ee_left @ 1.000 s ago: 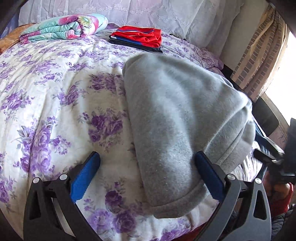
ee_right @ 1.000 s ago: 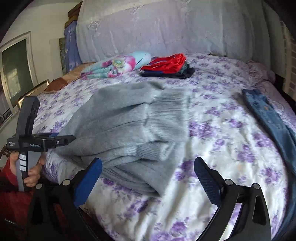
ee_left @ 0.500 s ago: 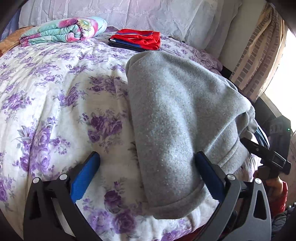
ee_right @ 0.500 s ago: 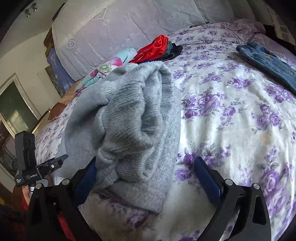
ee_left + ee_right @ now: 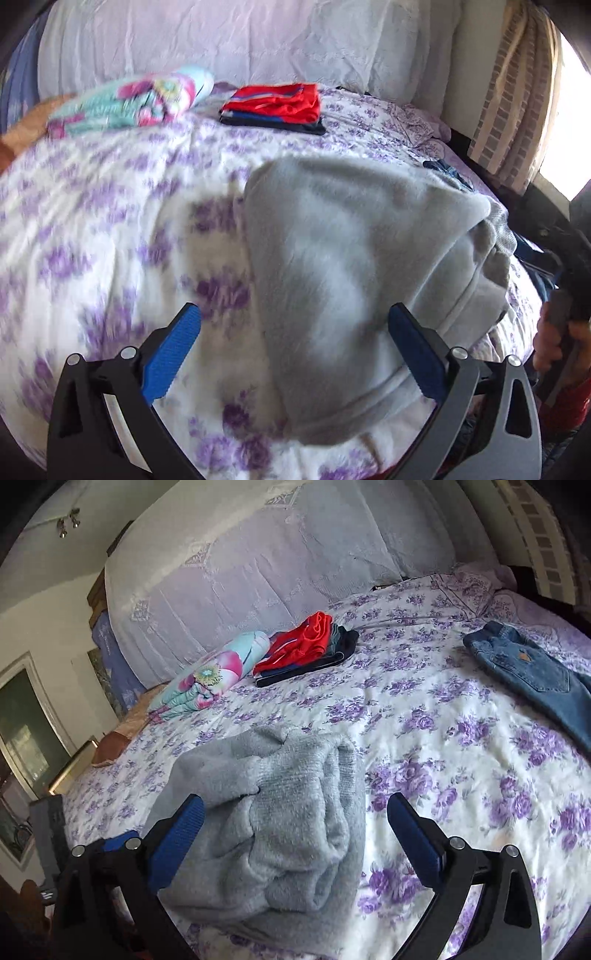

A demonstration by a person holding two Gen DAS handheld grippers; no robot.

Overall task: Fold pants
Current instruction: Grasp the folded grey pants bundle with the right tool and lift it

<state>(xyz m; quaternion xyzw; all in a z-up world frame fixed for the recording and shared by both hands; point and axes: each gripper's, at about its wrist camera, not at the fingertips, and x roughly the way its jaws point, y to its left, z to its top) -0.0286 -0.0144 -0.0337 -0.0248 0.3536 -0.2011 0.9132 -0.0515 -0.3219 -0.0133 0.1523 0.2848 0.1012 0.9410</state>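
1. Leftmost, on the floral bed (image 5: 92,229): a rolled pastel blanket (image 5: 129,99) and a red-topped stack of folded clothes (image 5: 273,107), both well apart from the work.
2. Nearer, left hand-held gripper (image 5: 293,350): spread wide, gripping nothing, blue pads either side of the near end of the grey fleece pants (image 5: 351,266).
3. Centre: grey fleece pants (image 5: 280,812) lying bunched and partly folded near the bed's front edge, layers rumpled at the right end.
4. Right hand-held gripper (image 5: 295,830): likewise wide open and empty, hovering over that rumpled end.
5. Far right: blue jeans (image 5: 532,672) spread flat, apart from the grey pair.
6. Handling, as a judgement: soft, thick, light, floppy; no stiffness, so likely to sag and slide apart if lifted by one layer.
7. Best taken at the outer folded edge, pinching all layers together, one hold per end.
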